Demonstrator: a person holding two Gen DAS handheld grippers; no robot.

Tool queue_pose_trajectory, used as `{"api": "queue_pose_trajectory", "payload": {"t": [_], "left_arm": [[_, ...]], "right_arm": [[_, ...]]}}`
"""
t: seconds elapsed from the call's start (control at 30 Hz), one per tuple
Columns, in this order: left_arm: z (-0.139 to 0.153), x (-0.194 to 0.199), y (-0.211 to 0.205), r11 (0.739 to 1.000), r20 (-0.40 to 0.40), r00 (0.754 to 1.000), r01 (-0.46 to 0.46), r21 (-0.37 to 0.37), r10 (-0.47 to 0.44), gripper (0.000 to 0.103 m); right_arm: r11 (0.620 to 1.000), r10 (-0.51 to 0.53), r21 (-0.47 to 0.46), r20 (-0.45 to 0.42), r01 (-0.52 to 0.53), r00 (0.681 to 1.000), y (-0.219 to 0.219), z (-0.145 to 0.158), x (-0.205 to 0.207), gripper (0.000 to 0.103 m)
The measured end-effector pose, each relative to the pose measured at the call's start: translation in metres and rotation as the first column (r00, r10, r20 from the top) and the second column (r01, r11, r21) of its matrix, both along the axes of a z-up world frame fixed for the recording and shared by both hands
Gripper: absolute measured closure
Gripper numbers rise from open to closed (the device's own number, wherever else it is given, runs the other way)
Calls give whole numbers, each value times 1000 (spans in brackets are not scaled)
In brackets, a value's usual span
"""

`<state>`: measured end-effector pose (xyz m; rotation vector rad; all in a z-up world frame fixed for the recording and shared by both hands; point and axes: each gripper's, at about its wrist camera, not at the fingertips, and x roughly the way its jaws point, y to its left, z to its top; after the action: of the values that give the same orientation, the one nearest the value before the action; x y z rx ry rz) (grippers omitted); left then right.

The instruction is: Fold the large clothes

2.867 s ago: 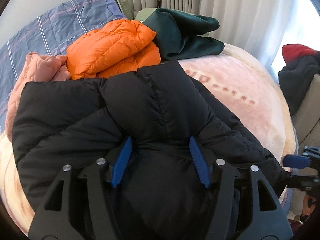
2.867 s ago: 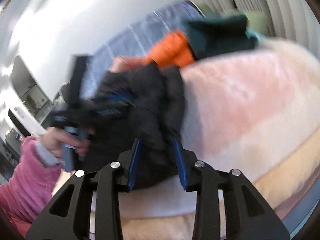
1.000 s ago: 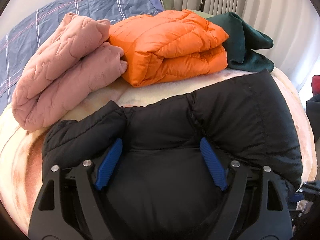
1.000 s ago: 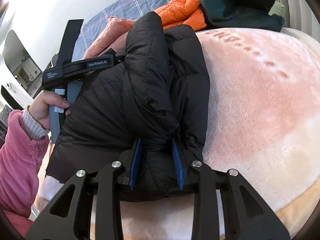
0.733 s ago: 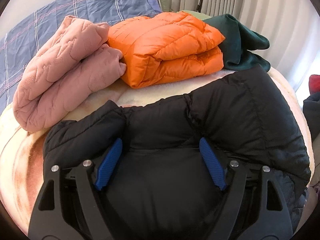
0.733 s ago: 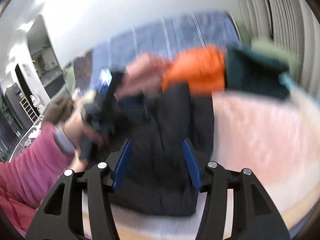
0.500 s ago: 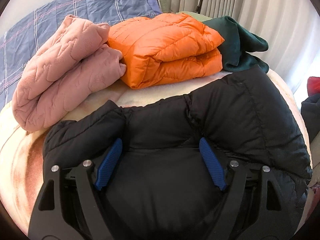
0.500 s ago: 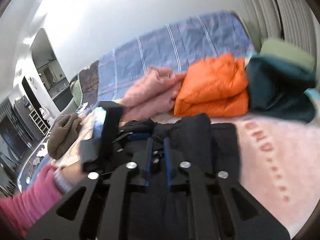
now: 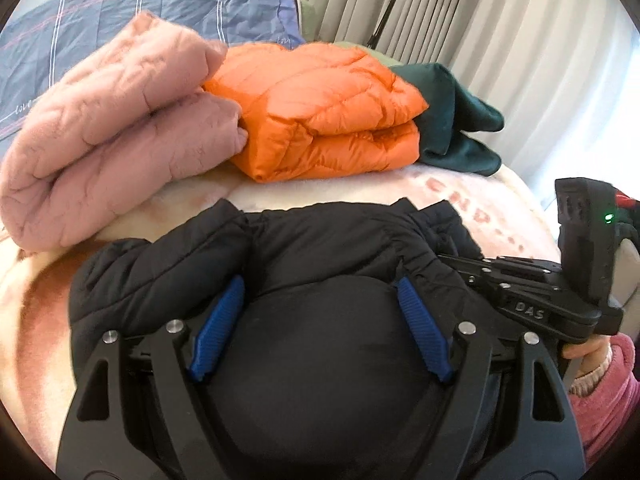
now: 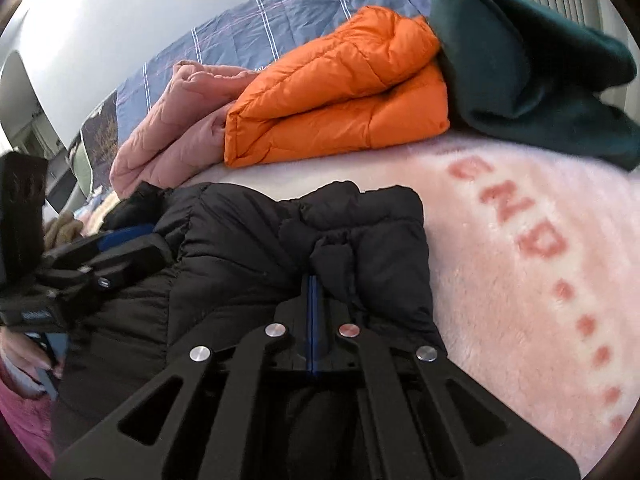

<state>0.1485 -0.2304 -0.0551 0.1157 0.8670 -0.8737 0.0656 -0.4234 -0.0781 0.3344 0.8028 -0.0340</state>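
A black puffer jacket (image 9: 320,240) lies bunched on a pink fleece blanket (image 9: 500,200). My left gripper (image 9: 318,284) stands wide, its blue pads (image 9: 218,332) clamped on a thick fold of the jacket that bulges between them. My right gripper (image 10: 312,278) is shut, pads together with nothing seen between them, and its tips rest against a crease on top of the jacket (image 10: 240,232). The right gripper (image 9: 520,280) shows at the right of the left wrist view. In the right wrist view the left gripper (image 10: 100,256) shows at the left.
Behind the jacket sit folded clothes in a row: a pink quilted one (image 9: 112,128), an orange puffer (image 9: 320,100) and a dark green one (image 9: 452,120). Blue striped bedding (image 9: 120,8) and curtains (image 9: 480,20) lie beyond. A hand in a pink sleeve (image 9: 600,380) holds the right gripper.
My right gripper let go of the jacket's fold, shut empty and swung over to the jacket's top near the left gripper. The left gripper kept its hold and shifted slightly.
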Motion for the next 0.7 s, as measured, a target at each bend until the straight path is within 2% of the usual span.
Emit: {"api": "queue_pose_trajectory", "payload": {"t": [0.1,0.13,0.23,0.3,0.33,0.37,0.4,0.5,0.63,0.7], "left_arm": [[21,-3,20,998,26,999,-43,-47,45,37],[27,0,29,996,23,998,-63,-67,65,45],[45,10,54,980,11,989,-142,-136,145,50],[36,20,53,984,7,986,-168,-57,169,53],[24,25,47,983,13,983,-181,15,181,58],[8,29,43,981,34,983,-181,64,179,58],[-2,31,42,981,39,983,-179,69,177,58],[-15,40,45,979,-28,979,-202,22,202,58],[-10,36,45,981,-5,982,-187,57,188,58],[2,31,46,978,10,980,-198,67,198,59]], "right_arm": [[1000,-1,8,4,1,1000,-5,-2,3,103],[1000,-1,16,6,0,1000,-6,-3,3,103],[1000,0,21,9,0,1000,-5,-2,4,103],[1000,-1,25,11,1,1000,-6,-2,4,103],[1000,-3,31,11,2,1000,-6,-2,5,103],[999,-6,36,10,6,1000,-7,-3,4,103],[999,-10,43,8,10,1000,-8,-4,5,103],[998,-9,57,7,8,1000,-12,-4,3,103],[999,-1,38,15,0,1000,-9,-3,1,103],[1000,-1,29,18,1,1000,-8,-3,0,103]]}}
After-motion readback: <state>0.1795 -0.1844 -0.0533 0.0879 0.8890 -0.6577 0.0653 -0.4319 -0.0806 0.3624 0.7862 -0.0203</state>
